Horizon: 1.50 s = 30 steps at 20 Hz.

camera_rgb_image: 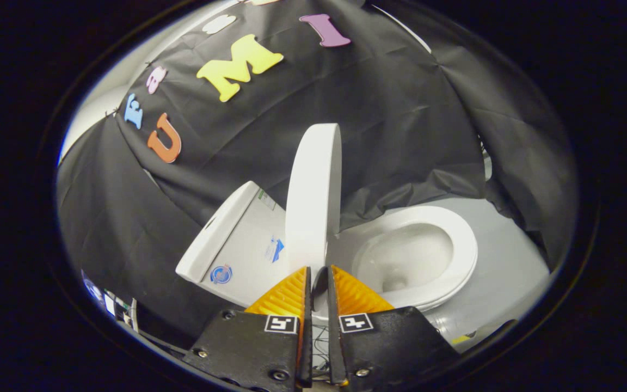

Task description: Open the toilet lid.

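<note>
Jaws nearly clenched, empty, gripper (319,272) just below raised toilet lid (313,196); lid stands upright dead ahead, bowl (455,239) beside it exposed.

White toilet (411,256) on grey floor (504,283)

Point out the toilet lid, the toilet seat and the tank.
toilet lid (313,190): gripper view, raised panel's face.
toilet seat (463,242): gripper view, ring's far side.
tank (243,253): gripper view, side wall.
</note>
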{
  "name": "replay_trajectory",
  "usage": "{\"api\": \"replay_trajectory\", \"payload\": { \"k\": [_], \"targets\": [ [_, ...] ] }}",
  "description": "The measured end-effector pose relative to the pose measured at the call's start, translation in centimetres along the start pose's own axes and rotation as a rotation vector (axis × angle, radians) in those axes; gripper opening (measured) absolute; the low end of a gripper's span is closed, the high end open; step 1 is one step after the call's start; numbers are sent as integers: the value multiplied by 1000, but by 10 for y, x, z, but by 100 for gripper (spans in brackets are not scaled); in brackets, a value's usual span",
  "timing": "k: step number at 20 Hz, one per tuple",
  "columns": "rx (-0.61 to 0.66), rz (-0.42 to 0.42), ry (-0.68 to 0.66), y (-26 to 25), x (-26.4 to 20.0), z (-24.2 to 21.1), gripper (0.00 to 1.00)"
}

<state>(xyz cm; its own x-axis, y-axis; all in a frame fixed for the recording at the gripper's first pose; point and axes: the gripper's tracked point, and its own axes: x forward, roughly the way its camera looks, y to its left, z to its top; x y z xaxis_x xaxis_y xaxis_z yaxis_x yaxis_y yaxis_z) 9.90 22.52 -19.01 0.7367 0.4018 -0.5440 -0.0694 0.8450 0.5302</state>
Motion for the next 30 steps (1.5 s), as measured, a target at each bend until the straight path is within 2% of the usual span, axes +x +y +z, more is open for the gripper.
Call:
{"api": "replay_trajectory", "payload": {
  "k": [12,30],
  "targets": [
    [-139,-8,-6,45,9,-4,18],
    [-219,32,1,104,28,-16,20]
  ]
}}
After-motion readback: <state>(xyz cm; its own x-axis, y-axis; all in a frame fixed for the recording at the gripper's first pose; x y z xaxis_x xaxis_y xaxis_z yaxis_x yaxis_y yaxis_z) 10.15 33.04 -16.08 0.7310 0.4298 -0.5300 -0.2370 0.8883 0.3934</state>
